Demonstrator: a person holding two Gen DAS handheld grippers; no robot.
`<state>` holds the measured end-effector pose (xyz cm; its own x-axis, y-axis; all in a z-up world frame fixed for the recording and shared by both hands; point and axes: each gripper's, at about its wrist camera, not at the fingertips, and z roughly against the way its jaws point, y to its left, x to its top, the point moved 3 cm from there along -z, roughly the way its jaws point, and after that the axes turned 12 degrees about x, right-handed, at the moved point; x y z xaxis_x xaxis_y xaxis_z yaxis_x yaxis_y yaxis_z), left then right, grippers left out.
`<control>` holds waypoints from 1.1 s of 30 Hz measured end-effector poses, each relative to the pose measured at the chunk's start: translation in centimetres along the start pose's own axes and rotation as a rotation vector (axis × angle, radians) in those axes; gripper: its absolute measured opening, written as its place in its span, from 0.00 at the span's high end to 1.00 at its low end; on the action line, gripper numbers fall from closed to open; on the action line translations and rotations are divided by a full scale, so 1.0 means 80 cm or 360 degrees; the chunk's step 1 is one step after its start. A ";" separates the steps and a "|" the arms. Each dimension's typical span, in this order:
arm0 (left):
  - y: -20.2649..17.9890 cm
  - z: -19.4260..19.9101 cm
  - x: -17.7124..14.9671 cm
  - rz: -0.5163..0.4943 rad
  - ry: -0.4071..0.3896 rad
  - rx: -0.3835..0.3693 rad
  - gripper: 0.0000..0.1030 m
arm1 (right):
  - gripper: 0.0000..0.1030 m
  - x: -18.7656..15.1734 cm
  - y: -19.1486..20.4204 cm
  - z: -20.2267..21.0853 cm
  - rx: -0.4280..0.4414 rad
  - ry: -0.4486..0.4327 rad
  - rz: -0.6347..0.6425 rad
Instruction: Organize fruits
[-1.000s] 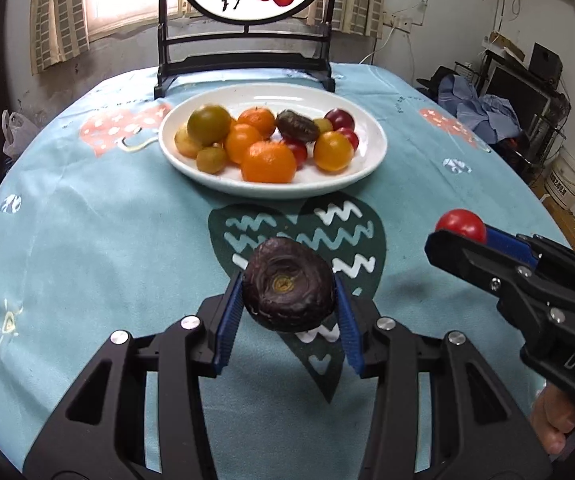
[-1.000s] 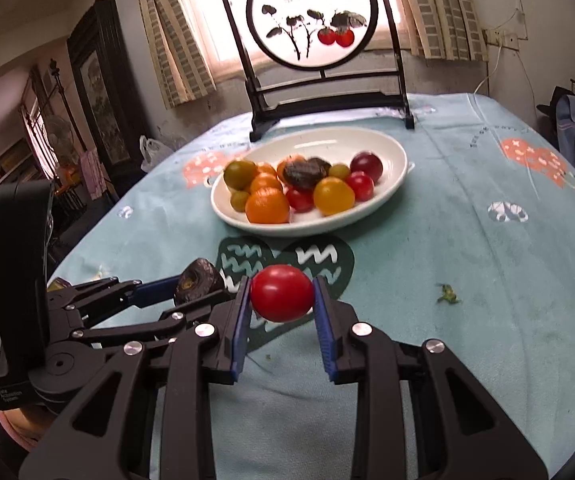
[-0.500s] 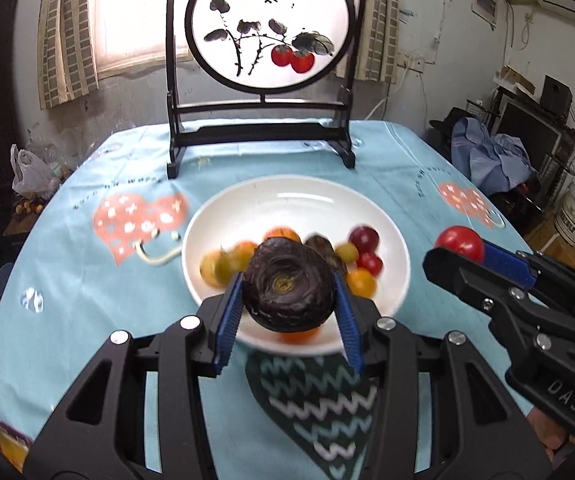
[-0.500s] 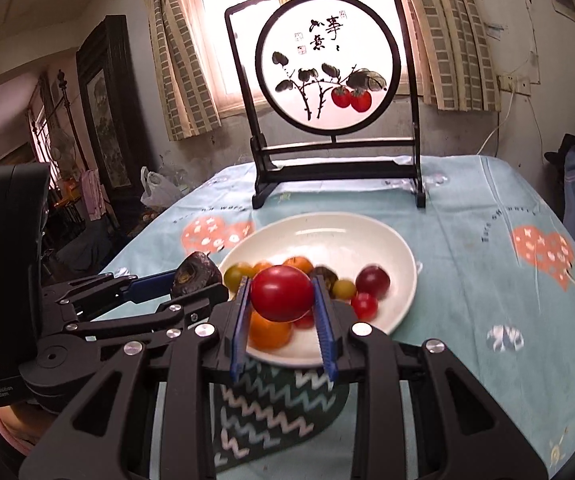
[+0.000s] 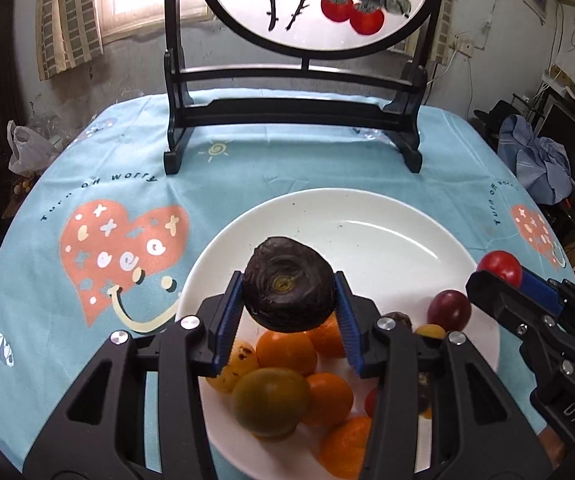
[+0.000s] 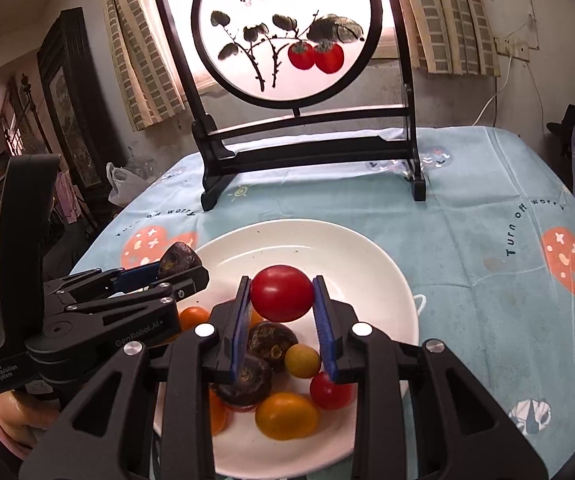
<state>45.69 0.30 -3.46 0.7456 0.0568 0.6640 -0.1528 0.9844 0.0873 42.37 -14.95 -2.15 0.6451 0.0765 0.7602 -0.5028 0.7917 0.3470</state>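
Over the blue tablecloth [image 5: 227, 184] sits the white plate [image 5: 367, 216] of fruit (oranges mostly), and above it the left gripper [image 5: 289, 312] clamps a wrinkled dark fruit [image 5: 287, 290] while the right gripper [image 6: 281, 316] pinches a red tomato [image 6: 282, 293].

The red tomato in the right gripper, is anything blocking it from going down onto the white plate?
Nothing is in the way. The red tomato hangs over a bare part of the white plate. The other fruits lie nearer, under the right gripper.
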 end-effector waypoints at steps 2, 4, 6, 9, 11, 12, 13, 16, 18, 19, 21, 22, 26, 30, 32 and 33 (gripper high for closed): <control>-0.002 -0.007 -0.002 -0.0011 0.0026 0.0000 0.56 | 0.71 -0.001 -0.004 -0.009 -0.0003 0.0025 0.0003; -0.003 -0.013 -0.002 -0.0005 0.0042 -0.0006 0.56 | 0.71 -0.002 -0.009 -0.017 -0.0014 0.0046 -0.0004; -0.002 -0.016 -0.003 0.0004 0.0047 0.0007 0.55 | 0.71 -0.004 -0.015 -0.024 -0.0011 0.0070 -0.0024; 0.003 -0.014 -0.004 0.0006 0.0036 0.0036 0.51 | 0.70 -0.005 -0.019 -0.032 -0.0018 0.0093 -0.0026; 0.009 -0.005 -0.001 0.0029 0.0010 0.0069 0.35 | 0.70 -0.004 -0.020 -0.037 -0.0018 0.0106 -0.0023; 0.012 0.001 0.001 0.0041 -0.0014 0.0082 0.29 | 0.70 -0.004 -0.020 -0.040 -0.0015 0.0114 -0.0019; 0.015 0.009 0.003 0.0050 -0.0046 0.0097 0.25 | 0.70 -0.004 -0.018 -0.043 -0.0014 0.0125 -0.0011; 0.024 0.030 0.008 0.0072 -0.0112 0.0138 0.16 | 0.57 -0.006 -0.014 -0.050 -0.0026 0.0153 0.0014; 0.031 0.042 0.007 0.0086 -0.0143 0.0161 0.15 | 0.42 -0.008 -0.011 -0.051 -0.0050 0.0178 0.0039; 0.034 0.049 0.006 0.0089 -0.0155 0.0174 0.14 | 0.40 -0.009 -0.009 -0.050 -0.0059 0.0189 0.0053; 0.040 0.062 0.004 0.0096 -0.0168 0.0179 0.13 | 0.40 -0.011 -0.004 -0.048 -0.0078 0.0246 0.0071; 0.043 0.071 0.001 0.0098 -0.0178 0.0183 0.12 | 0.40 -0.013 0.001 -0.044 -0.0069 0.0271 0.0074; 0.050 0.107 -0.013 0.0065 -0.0215 0.0189 0.06 | 0.11 -0.022 0.021 -0.011 -0.0046 0.0272 0.0102; 0.056 0.148 -0.036 0.0032 -0.0247 0.0166 0.04 | 0.01 -0.041 0.052 0.041 -0.0058 0.0242 0.0215; 0.058 0.169 -0.053 0.0023 -0.0255 0.0163 0.04 | 0.01 -0.058 0.069 0.068 -0.0056 0.0257 0.0260; 0.059 0.178 -0.062 0.0016 -0.0257 0.0155 0.04 | 0.01 -0.065 0.074 0.079 -0.0051 0.0258 0.0270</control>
<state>32.05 2.30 4.23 0.6312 0.0316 0.7750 -0.2277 0.9627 0.1461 32.38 -14.48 -0.57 0.6382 0.3045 0.7071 -0.5951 0.7779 0.2020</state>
